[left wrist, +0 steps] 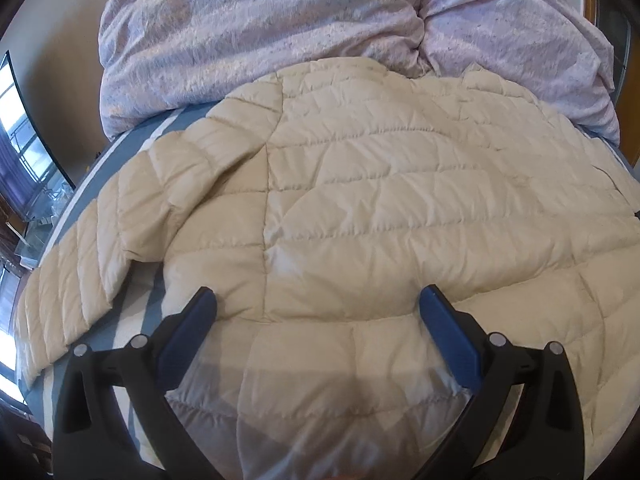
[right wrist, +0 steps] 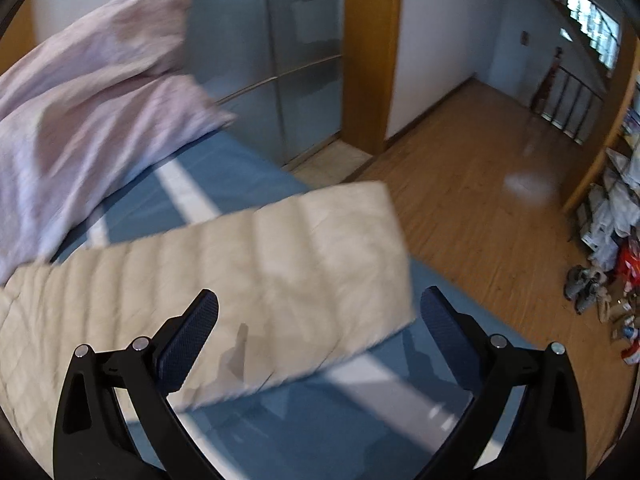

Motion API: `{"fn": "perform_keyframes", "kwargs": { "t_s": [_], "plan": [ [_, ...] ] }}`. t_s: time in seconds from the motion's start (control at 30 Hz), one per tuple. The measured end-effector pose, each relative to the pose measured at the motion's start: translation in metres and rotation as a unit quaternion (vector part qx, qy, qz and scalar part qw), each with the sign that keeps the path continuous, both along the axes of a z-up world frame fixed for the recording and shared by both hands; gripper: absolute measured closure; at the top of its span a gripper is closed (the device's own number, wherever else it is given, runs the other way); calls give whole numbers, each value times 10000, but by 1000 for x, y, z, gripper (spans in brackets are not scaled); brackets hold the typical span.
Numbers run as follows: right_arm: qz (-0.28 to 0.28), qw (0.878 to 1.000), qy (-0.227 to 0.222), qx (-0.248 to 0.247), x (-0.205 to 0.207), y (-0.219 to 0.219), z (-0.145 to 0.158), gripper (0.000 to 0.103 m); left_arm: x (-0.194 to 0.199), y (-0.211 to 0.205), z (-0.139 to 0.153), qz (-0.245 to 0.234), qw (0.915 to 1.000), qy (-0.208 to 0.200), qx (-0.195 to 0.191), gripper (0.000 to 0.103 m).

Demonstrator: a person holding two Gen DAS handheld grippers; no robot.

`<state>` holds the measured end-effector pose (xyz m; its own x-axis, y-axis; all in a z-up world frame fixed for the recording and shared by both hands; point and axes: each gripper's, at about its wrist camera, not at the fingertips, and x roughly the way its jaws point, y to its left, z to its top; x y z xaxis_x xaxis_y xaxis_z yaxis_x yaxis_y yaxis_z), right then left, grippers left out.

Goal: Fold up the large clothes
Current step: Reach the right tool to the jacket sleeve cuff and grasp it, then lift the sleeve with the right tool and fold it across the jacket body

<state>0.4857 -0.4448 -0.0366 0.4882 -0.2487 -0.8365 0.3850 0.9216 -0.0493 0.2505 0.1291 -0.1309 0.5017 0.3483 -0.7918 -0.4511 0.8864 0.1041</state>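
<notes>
no readable text, labels or numbers anywhere

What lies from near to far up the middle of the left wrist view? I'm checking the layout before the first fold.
left gripper, open above the hem → cream quilted jacket, spread flat → lilac duvet, bunched at the far end of the bed.

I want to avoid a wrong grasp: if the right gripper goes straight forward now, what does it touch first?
Most likely the cream jacket sleeve, lying between the open right gripper fingers; depth is unclear.
</notes>
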Motion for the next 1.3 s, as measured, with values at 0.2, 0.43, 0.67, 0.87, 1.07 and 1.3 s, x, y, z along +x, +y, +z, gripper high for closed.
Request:
{"fn": "perform_keyframes", "kwargs": {
  "t_s": [0.2,0.43,0.67,0.87,1.07,1.3],
  "plan": [
    [-390,9980,189,469,20,-40,-25,17,1,2,-7,23,10000,59,-48,2],
    [-516,9950,259,812,15,-50,-43,52,2,5,-13,39,9998,95,-190,2],
    [-235,9961,134,837,12,-33,-32,92,1,9,-14,32,9994,60,-352,2],
    [540,9972,-260,458,14,34,12,93,-2,8,-10,51,9993,13,-377,2],
    [1897,9790,-498,561,21,155,47,93,-22,1,11,61,9999,-136,-70,2],
    [3279,9416,-19,765,16,315,18,93,-54,10,35,343,9985,-365,224,2]
  ]
}}
